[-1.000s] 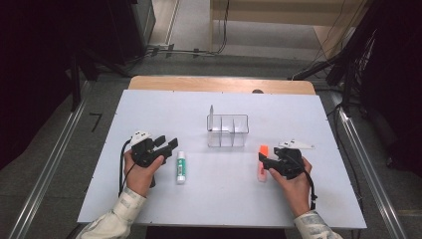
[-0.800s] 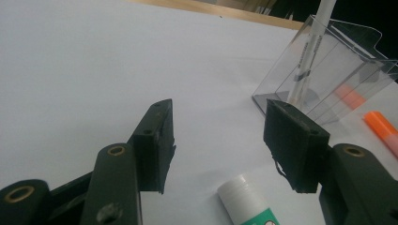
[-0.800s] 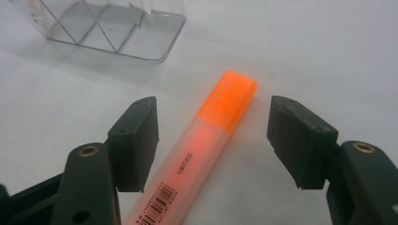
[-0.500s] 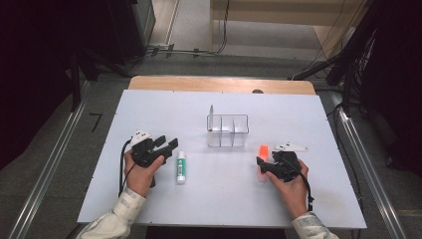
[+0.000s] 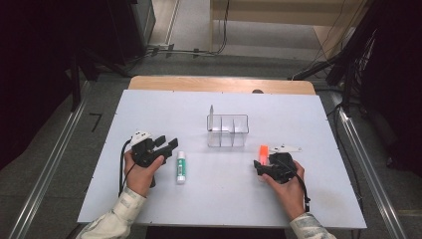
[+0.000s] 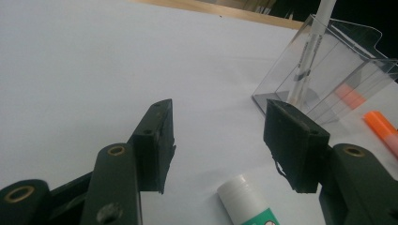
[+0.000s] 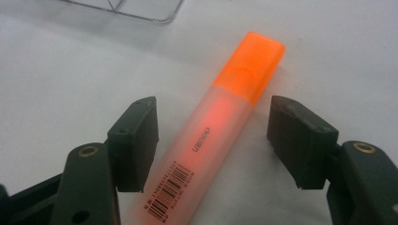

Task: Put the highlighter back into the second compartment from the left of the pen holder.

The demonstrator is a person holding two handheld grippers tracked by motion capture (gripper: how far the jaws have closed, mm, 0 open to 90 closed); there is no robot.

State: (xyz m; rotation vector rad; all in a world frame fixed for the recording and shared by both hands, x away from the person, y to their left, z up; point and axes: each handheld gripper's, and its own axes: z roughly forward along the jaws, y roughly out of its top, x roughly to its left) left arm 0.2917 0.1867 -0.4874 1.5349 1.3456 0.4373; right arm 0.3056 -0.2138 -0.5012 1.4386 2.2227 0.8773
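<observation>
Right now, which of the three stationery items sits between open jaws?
The orange highlighter, lying flat between the right gripper jaws, untouched. The glue stick lies beside the left gripper; the white pen stands in the organizer.

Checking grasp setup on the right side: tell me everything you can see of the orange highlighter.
The orange highlighter with a frosted translucent plastic barrel lies flat on the white table, in front of the clear plastic organizer and off to its right. Its solid orange cap looks closed and points away from the person's side of the table; the barrel carries small print and a barcode near the tail. It lies between the open jaws of the right tool, with a gap on each side, so neither pad touches it; it rests on the table.
</observation>
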